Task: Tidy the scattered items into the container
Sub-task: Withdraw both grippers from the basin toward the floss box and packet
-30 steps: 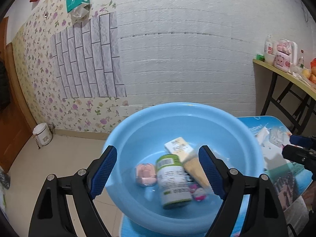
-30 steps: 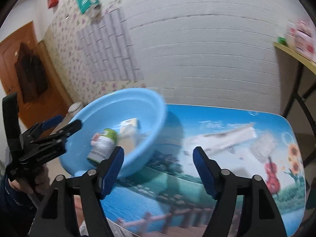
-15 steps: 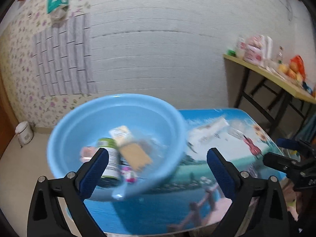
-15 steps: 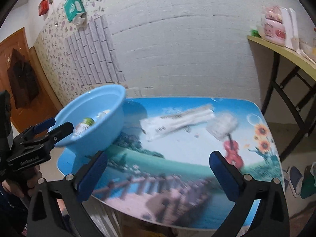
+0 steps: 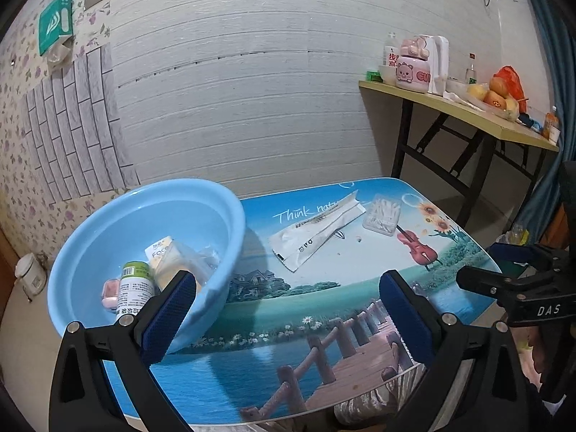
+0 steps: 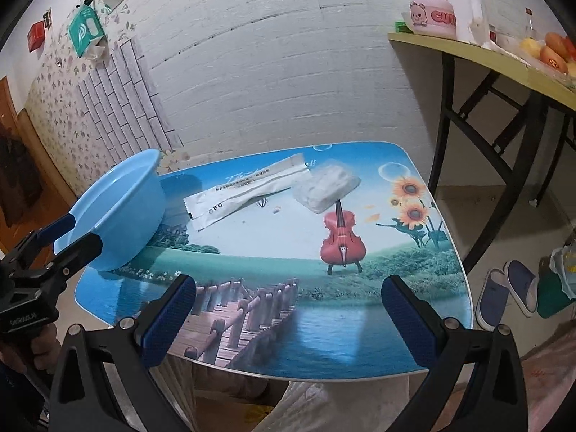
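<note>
A light blue basin (image 5: 230, 223) (image 6: 118, 201) stands at the left end of the picture-printed table (image 5: 324, 309) (image 6: 288, 252). Inside it lie a green-capped can (image 5: 135, 288), a yellow-and-white packet (image 5: 169, 255) and a small pink item (image 5: 109, 289). A long white sachet (image 5: 316, 230) (image 6: 248, 189) and a clear pack of cotton swabs (image 5: 382, 213) (image 6: 325, 185) lie side by side on the far half of the table. My left gripper (image 5: 288, 309) is open and empty over the near table edge, beside the basin. My right gripper (image 6: 288, 309) is open and empty above the front edge.
A white brick-pattern wall rises behind the table. A yellow side table (image 5: 450, 108) with a pink jar, a kettle and fruit stands to the right. Shoes (image 6: 504, 295) lie on the floor at the right. A small white bin (image 5: 30, 277) sits by the left wall.
Both grippers opened wider and swung right, away from the basin, so the sachet and swab pack came into fuller view. The basin shifted to the left of both views.
</note>
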Demonstrator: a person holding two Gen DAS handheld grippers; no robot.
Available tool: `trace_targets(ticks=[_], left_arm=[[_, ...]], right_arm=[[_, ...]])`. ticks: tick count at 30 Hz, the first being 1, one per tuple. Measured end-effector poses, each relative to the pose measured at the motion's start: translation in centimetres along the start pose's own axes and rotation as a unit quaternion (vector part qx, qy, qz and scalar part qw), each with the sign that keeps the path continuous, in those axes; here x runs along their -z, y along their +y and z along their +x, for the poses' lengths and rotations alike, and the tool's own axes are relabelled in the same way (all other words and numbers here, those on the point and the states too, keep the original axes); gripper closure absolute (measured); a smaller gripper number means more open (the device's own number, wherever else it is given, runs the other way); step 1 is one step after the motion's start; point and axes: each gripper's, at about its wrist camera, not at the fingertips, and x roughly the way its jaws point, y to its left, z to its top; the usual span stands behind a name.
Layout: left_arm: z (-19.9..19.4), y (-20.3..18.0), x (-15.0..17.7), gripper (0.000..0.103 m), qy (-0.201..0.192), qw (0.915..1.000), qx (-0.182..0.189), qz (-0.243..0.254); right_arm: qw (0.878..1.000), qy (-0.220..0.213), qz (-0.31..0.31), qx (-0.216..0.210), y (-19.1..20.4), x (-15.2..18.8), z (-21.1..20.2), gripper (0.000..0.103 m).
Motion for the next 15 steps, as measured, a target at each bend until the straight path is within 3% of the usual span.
trace_targets(ticks=[7,11,15], left_arm=[[-0.2,0.4,-0.2,0.0,-0.003,1.0,-0.006,-0.003],[0.5,-0.3,0.3,0.0,-0.002,0.9999,0.014,0.002],[2.3,-1.9,0.0,0.0,0.019,0.9994,0.025,0.013]], right_arm=[[1.0,0.008,0.005,0.008,-0.3,0.4,0.6,0.0],[1.0,-0.011,0.008,0.012,-0.7,0.5,0.0,0.0],[0.997,-0.012,-0.016,0.076,-0.9,-0.2,0.2,0.0]])
